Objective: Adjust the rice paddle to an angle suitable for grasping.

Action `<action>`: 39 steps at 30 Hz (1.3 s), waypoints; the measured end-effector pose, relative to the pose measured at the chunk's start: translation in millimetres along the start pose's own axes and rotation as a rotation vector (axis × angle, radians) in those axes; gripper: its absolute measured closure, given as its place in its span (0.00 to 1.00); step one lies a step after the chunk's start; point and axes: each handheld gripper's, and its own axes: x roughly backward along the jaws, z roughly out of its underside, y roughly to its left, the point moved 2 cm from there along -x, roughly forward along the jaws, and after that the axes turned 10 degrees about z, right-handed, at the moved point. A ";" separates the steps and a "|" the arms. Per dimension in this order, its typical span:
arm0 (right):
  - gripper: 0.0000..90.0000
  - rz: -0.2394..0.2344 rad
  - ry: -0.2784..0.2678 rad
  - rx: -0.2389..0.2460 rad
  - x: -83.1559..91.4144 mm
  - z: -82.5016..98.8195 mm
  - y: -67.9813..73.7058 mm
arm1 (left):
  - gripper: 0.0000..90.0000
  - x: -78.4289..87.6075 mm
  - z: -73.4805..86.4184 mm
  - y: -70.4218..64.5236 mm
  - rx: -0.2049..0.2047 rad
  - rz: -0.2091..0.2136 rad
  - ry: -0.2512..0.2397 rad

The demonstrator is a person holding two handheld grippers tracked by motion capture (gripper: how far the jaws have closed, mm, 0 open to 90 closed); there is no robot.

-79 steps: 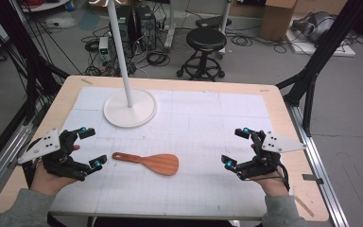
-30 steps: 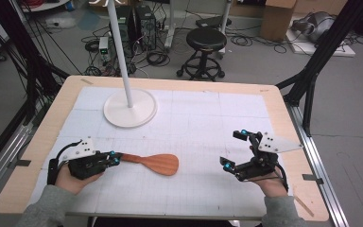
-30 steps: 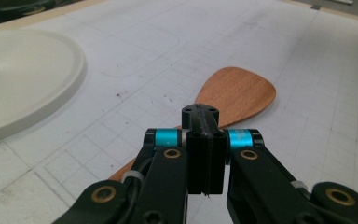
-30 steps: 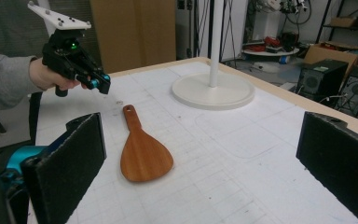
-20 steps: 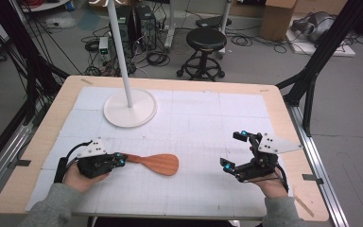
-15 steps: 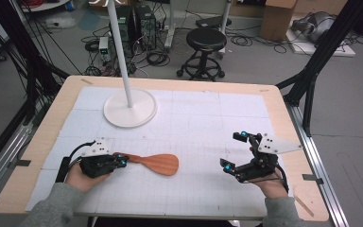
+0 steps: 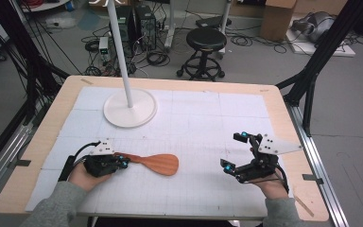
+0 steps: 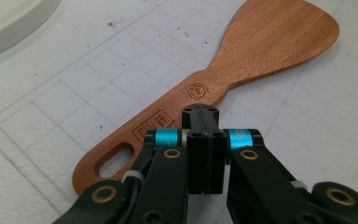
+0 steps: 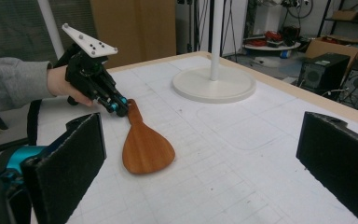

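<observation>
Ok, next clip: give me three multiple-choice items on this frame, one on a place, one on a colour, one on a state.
1. Where does the wooden spatula lie?
A. on the white mat, blade toward the right claw
B. on the round lamp base
C. on the floor by the stool

2. What colour is the round lamp base?
A. black
B. white
C. red

3. How do the jaws of the right claw stand?
A. shut on the spatula
B. shut on nothing
C. wide open, holding nothing

Answers: 1 A, the high view shows it flat on the mat beside the left claw. 2 B, base and pole are white. 3 C, the right gripper view shows its jaws far apart.
</observation>
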 end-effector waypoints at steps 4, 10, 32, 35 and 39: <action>0.00 0.001 0.002 0.000 -0.6 0.6 0.1 | 1.00 -1.0 -0.3 1.7 0.003 -0.005 -0.005; 0.00 0.001 0.004 0.006 -2.0 1.3 0.2 | 1.00 -2.9 -2.2 5.5 0.019 -0.035 -0.016; 0.00 0.001 0.013 0.000 -2.4 2.8 -0.1 | 1.00 -16.7 -16.1 18.9 0.027 -0.110 -0.013; 0.00 -0.001 0.013 0.004 -2.4 2.8 0.3 | 1.00 -14.9 -17.5 16.3 0.022 -0.116 -0.013; 0.00 0.002 0.010 -0.001 -1.7 2.7 -0.7 | 1.00 -10.0 -29.2 5.8 0.003 -0.084 -0.070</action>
